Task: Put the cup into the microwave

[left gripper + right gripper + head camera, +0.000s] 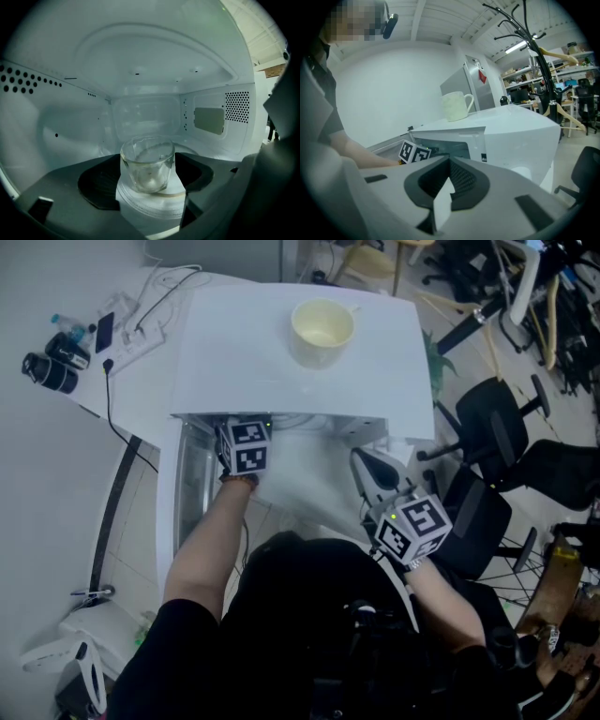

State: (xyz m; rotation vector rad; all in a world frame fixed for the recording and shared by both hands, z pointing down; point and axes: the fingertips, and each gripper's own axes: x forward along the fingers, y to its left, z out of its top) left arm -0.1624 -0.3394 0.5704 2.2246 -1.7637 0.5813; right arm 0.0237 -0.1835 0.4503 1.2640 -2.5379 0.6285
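The left gripper (151, 163) is held wide around the cup (147, 171), which is set on the turntable (150, 208) inside the microwave (234, 352), its walls well clear. The right gripper (450, 161) is kept closed and empty outside its front.

The cup (147, 164) is clear, the microwave (281, 371) white, the mug (323, 331) cream

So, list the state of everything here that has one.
White microwave: door open.
Clear glass cup: upright on the turntable inside, not gripped.
Left gripper: open, jaws either side of the cup.
Right gripper: shut, empty.
Cream ceramic mug: upright on the microwave's top, looks empty.
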